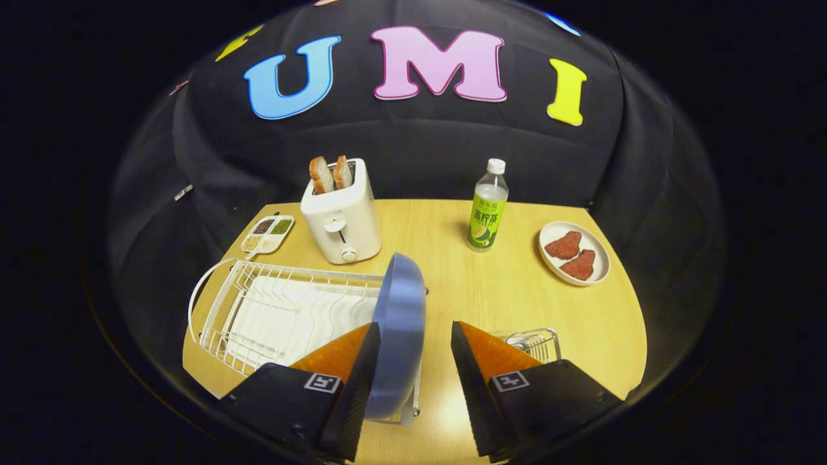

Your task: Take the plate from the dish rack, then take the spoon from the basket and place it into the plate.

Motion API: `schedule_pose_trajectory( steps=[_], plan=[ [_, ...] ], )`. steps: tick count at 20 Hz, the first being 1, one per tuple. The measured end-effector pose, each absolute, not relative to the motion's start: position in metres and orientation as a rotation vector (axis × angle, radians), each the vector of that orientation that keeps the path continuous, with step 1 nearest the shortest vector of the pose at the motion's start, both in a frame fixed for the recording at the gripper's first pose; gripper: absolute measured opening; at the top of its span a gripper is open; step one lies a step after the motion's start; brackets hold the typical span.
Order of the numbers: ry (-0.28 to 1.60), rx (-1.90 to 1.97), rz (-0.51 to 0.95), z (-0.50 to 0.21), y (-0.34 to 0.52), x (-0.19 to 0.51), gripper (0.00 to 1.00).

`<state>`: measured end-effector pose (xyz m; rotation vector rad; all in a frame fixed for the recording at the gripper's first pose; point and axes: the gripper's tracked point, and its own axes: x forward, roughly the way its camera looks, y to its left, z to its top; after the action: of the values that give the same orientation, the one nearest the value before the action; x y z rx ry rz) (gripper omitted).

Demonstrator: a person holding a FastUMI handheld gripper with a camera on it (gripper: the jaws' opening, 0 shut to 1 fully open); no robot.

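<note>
Plate upright between wide-apart jaws, touching left finger

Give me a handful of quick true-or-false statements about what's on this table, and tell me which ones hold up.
1. The blue plate stands on edge at the end of the white dish rack. True.
2. The gripper has closed both fingers on the plate. False: the fingers are open, with the plate between them, close to one finger and a clear gap to the other.
3. Two slices of bread stick up from the toaster. True.
4. The bottle lies on its side. False: it stands upright, cap on.
5. The small white dish beyond the fingers is bare. False: it holds two reddish pieces of food.
</note>
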<state>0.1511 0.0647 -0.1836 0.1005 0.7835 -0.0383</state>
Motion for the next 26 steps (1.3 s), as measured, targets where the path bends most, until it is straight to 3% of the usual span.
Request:
schedule_pose_trajectory(
  steps=[6, 13, 20, 26],
  plan=[
    [0.824, 0.195, -0.1, -0.196, 0.07, 0.166, 0.37],
    [0.761, 0.111, -0.206, -0.182, 0.062, 0.161, 0.28],
    [0.681, 0.036, -0.37, -0.168, 0.051, 0.166, 0.26],
    [0.606, -0.123, -0.426, -0.152, 0.058, 0.168, 0.25]
  ],
)
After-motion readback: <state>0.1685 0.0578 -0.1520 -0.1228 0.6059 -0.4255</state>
